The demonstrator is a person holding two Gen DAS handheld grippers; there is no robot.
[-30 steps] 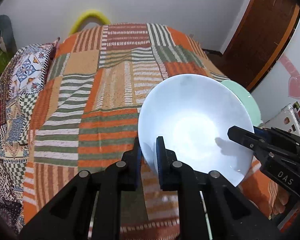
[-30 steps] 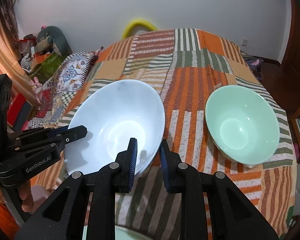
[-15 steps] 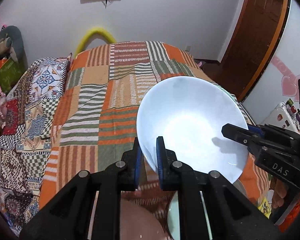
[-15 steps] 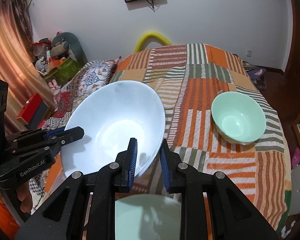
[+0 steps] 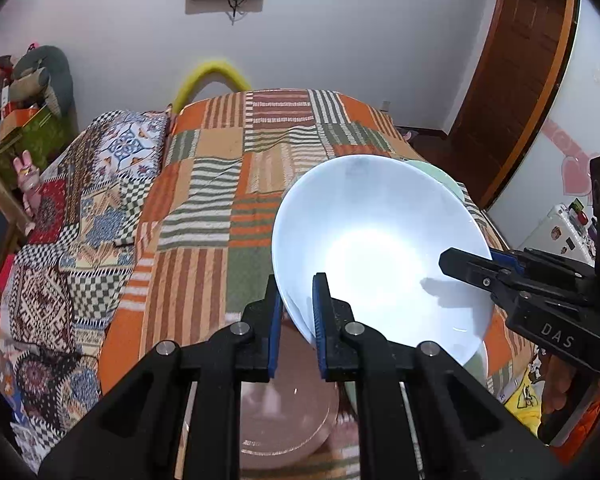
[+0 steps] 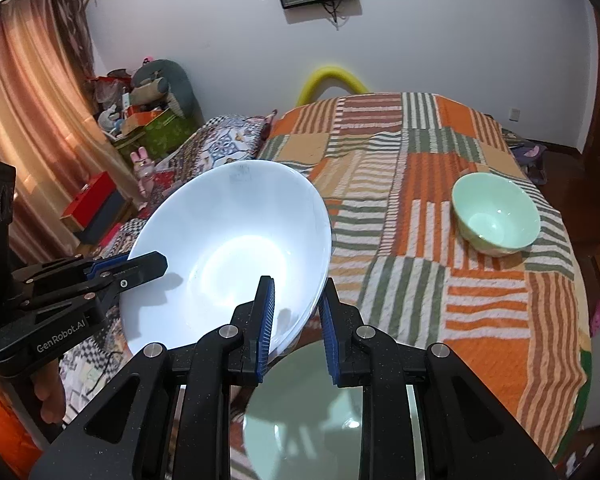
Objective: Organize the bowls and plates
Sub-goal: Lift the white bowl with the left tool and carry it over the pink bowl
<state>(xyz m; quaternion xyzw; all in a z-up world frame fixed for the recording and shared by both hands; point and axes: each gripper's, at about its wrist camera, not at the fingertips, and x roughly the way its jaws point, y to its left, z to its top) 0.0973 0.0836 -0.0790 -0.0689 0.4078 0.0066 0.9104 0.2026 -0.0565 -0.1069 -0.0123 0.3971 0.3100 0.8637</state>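
Nearest, under the hand-held grippers: a pink plate [image 5: 288, 412] lies low in the left wrist view and a pale green plate [image 6: 304, 416] low in the right wrist view. Both are on the near end of the bed [image 6: 480, 308], mostly hidden by the gripper bodies, so I can't tell if they touch.

Above them, the big white bowl [image 5: 380, 252] is off the bed and tilted, with its open side toward the cameras. Left hand-held gripper [image 5: 296, 320] is clenched on the bowl's near-left rim, one pad inside the wall, one outside. Right hand-held gripper [image 6: 296, 320] grasps the opposite rim the same way. A two-handed carry, with the bowl between them and clear of the quilt.

Farther out on the right, a small mint green bowl [image 6: 496, 212] sits upright on the quilt, well apart from the white one. The far end of the bed is bare. TV and yellow foam arch are at the back wall.

Step in hand, my read: transporting the white bowl to a sorted spot, most likely onto or beside the near plates.

Next move needs:
- level the bowl before lowering; it's tilted now
- keep both grips matched, as uneven motion could twist the rim out of the pads
- set it down centred, since the soft quilt may let it rock
- release only once it rests
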